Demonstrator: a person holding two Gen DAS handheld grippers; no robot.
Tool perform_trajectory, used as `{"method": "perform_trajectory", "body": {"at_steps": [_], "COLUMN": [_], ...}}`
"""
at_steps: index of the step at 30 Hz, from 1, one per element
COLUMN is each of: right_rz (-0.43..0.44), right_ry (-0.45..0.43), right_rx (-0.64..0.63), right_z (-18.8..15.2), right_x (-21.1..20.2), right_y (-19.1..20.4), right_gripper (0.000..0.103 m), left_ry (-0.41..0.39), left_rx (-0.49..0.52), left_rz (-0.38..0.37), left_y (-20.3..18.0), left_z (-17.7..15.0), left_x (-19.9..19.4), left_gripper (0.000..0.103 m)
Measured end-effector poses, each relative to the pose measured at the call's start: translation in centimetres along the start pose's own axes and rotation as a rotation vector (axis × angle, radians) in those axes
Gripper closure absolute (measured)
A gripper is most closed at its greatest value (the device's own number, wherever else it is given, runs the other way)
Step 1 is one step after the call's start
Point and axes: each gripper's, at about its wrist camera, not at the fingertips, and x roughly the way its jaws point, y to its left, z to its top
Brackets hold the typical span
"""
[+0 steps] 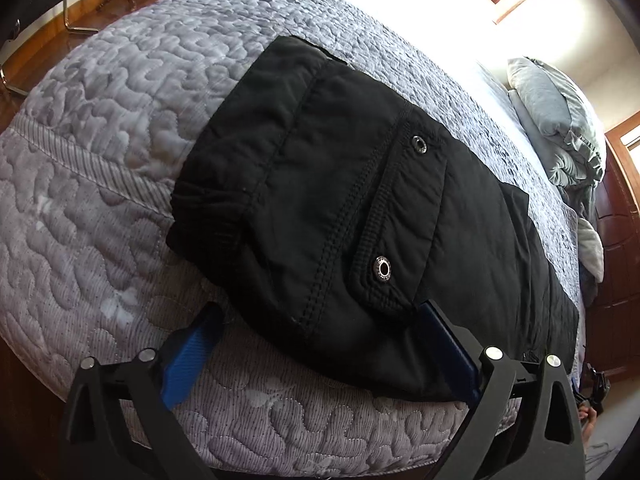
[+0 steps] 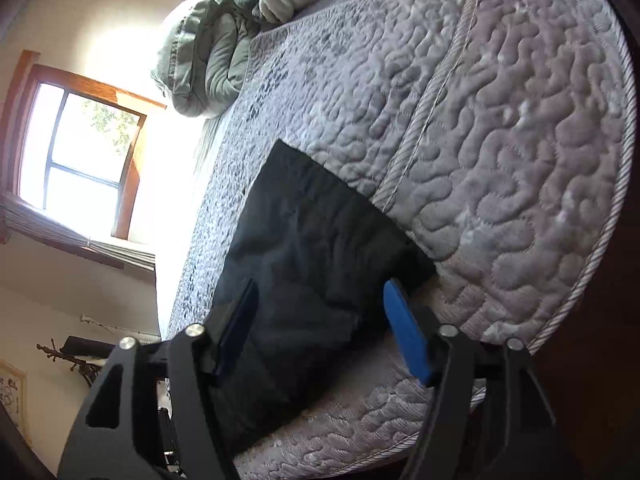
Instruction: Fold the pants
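Black pants (image 1: 340,208), folded, lying on the bed (image 1: 100,184) just ahead of both claws. Left claw (image 1: 320,344) released, straddling the near edge. Right claw (image 2: 320,320) released, pads clear of the cloth.

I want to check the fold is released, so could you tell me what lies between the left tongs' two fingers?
In the left wrist view, the near edge of the folded black pants lies between the open left tongs, over the quilted mattress; neither pad presses it.

Just ahead of my tool is a bed with a grey quilted mattress cover (image 1: 100,168). Folded black pants (image 1: 340,208) lie flat on it; crumpled grey-green bedding (image 2: 208,52) sits farther off.
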Motion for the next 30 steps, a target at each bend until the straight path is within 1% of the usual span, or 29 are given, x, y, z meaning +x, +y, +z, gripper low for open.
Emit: {"method": "perform_trajectory", "body": {"at_steps": [3,6,8,11,19,21,24,27,28,30], "right_rz": [0.021,0.058,0.092,0.13,0.227,0.234,0.251,0.296,0.303,0.278], "right_ry": [0.007,0.014,0.016,0.022,0.002,-0.008,-0.02,-0.02,-0.014,-0.006], "right_rx": [0.034,0.085,0.117,0.145,0.179,0.175,0.171,0.134,0.125,0.111], "right_z": [0.2,-0.2,-0.6,-1.2,-1.5,-1.6,-1.3,-1.0,-1.1,-1.4], "right_x": [-0.7,-0.1,0.5,1.6,3.7,4.1,4.3,4.3,4.5,4.9], "right_y": [-1.7,-3.4,-4.4,-5.4,-6.2,-6.2,-6.0,-4.9,-4.8,-5.1], "right_gripper": [0.033,0.033,0.033,0.033,0.033,0.03,0.029,0.028,0.028,0.032], "left_ry": [-0.014,-0.023,-0.026,-0.018,-0.03,-0.036,-0.042,-0.043,-0.042,-0.039], "left_rx": [-0.019,-0.058,-0.07,-0.051,-0.084,-0.09,-0.094,-0.094,-0.093,-0.092], "left_rz": [-0.009,-0.019,-0.01,0.017,0.032,0.039,0.044,0.049,0.051,0.055], "left_y": [0.2,0.7,0.9,0.6,0.8,0.5,0.3,0.3,0.2,0.2], "left_z": [-0.3,-0.4,-0.5,-0.5,-0.4,-0.5,-0.6,-0.6,-0.6,-0.6], "left_x": [-0.1,-0.2,-0.1,-0.1,-0.4,-0.2,-0.1,-0.1,-0.1,-0.1], "left_gripper": [0.004,0.004,0.004,0.004,0.004,0.004,0.004,0.004,0.004,0.004]}}
